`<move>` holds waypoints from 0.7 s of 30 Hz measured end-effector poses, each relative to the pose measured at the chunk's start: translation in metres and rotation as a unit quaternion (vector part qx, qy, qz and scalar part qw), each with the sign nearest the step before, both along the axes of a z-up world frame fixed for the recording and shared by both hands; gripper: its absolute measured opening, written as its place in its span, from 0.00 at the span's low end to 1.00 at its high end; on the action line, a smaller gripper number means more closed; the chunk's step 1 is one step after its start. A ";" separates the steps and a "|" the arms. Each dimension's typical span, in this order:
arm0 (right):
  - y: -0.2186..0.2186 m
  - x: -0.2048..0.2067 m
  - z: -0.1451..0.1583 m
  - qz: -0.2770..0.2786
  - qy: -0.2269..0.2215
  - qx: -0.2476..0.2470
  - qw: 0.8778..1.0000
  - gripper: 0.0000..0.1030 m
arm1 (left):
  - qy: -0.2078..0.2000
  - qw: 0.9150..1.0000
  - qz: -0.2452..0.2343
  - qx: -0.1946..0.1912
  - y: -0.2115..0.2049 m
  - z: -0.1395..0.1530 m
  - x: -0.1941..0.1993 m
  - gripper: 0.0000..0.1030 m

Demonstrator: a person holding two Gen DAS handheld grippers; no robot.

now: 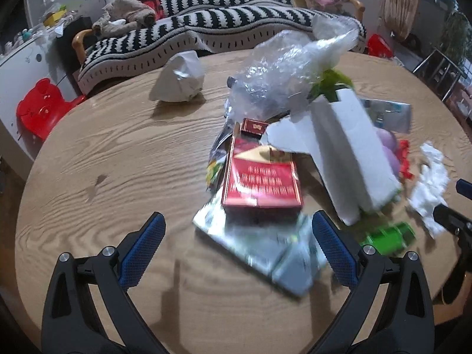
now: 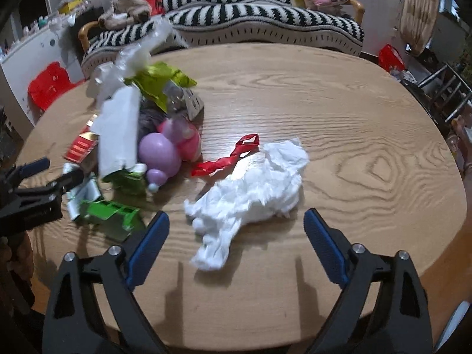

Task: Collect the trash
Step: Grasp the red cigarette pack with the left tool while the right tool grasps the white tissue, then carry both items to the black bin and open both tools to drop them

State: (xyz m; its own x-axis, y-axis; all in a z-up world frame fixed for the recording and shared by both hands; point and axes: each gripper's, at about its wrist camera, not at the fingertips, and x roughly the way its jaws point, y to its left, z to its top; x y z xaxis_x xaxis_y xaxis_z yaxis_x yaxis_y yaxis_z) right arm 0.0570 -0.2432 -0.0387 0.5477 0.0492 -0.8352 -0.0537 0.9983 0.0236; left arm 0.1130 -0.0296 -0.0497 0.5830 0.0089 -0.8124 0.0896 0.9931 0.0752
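The left tool (image 1: 236,250) is seen with its blue-padded fingers spread wide apart, nothing gripped; a flat silver packet (image 1: 253,247) lies on the bench (image 1: 103,162) between and just beyond them. The right tool (image 2: 236,236) is likewise held apart and empty, with the near end of a crumpled white tissue (image 2: 250,188) lying between its fingers, untouched.

Just past the silver packet a red box (image 1: 262,177) is found, and a small dark red box (image 1: 252,126) sits at its far end. To the right a white paper carton (image 1: 348,153) is propped at a tilt – blurred in both views. A green wrapper (image 1: 389,234) lies near the left tool's right finger.

From the right wrist view, a purple plastic bottle (image 2: 159,155) and a pink one (image 2: 184,138) are seen lying together beside the carton, and a red ribbon (image 2: 230,156) lies between them and the tissue.

Farther back, clear crumpled plastic (image 1: 283,70) is heaped over the pile, and a ball of white paper (image 1: 180,76) rests apart at the far left. Beyond the bench a striped sofa (image 1: 206,23) is seen.
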 end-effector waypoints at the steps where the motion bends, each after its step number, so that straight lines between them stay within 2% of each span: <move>1: 0.000 0.004 -0.003 0.000 0.004 0.000 1.000 0.84 | 0.003 1.000 0.002 0.000 0.000 -0.004 0.007 0.94; 4: 0.000 0.015 -0.011 0.000 0.017 0.007 1.000 0.81 | 0.008 1.000 0.002 -0.010 -0.001 -0.010 0.017 0.85; 6: 0.001 0.019 -0.013 0.002 0.022 0.004 1.000 0.73 | 0.013 1.000 0.001 -0.021 -0.002 -0.013 0.023 0.73; 7: 0.002 0.020 -0.014 0.004 0.024 0.002 1.000 0.63 | 0.013 1.000 0.005 -0.024 -0.001 -0.014 0.025 0.63; 8: 0.003 0.020 -0.014 0.004 0.024 -0.001 1.000 0.50 | 0.008 1.000 0.011 -0.023 0.000 -0.012 0.025 0.56; 9: 0.004 0.019 -0.013 0.005 0.022 -0.002 1.000 0.45 | 0.004 1.000 0.015 -0.018 0.001 -0.009 0.024 0.56; 11: 0.004 0.017 -0.010 0.015 0.021 0.011 1.000 0.19 | -0.004 1.000 0.013 -0.024 0.004 -0.001 0.020 0.56; 15: 0.000 0.012 -0.001 0.018 0.014 0.038 0.999 0.14 | -0.026 0.999 0.008 -0.026 0.012 0.019 0.005 0.55; 21: -0.001 -0.003 0.023 0.030 -0.030 0.053 0.998 0.13 | -0.050 0.998 0.011 -0.047 0.031 0.043 -0.019 0.54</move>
